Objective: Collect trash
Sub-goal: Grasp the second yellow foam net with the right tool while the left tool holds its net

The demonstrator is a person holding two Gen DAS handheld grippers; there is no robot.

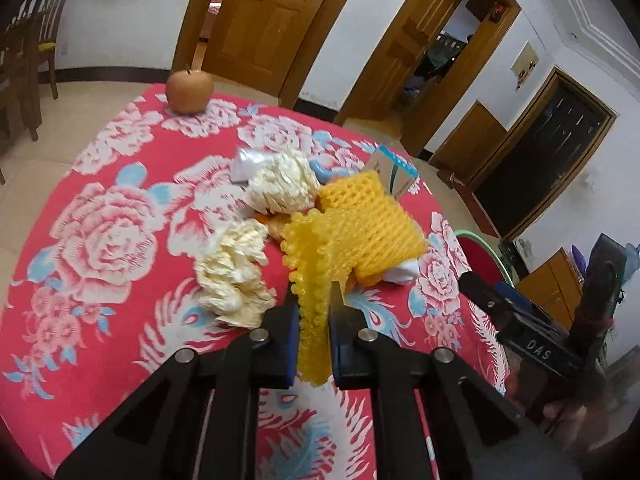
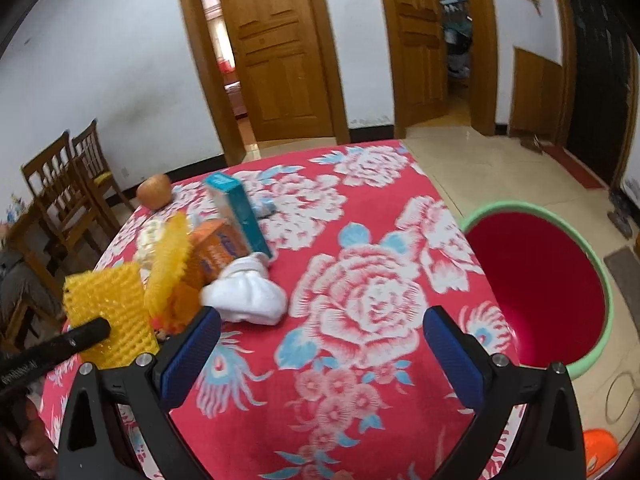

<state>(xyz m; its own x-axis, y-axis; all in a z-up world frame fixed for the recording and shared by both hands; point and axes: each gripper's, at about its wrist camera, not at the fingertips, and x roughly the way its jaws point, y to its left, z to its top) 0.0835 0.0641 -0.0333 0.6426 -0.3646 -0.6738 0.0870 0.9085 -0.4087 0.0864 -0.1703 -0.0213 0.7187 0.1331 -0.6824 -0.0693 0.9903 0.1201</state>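
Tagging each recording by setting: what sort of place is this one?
Most likely a lived-in home, a dining or common room. A round table under a red floral cloth, wooden dining chairs against the wall, and panelled wooden doors opening to other rooms suggest it.

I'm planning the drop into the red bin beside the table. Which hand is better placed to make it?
Left. The left gripper is shut on the yellow foam net, so it has trash to drop. The right gripper is open and empty, though nearer the red bin.
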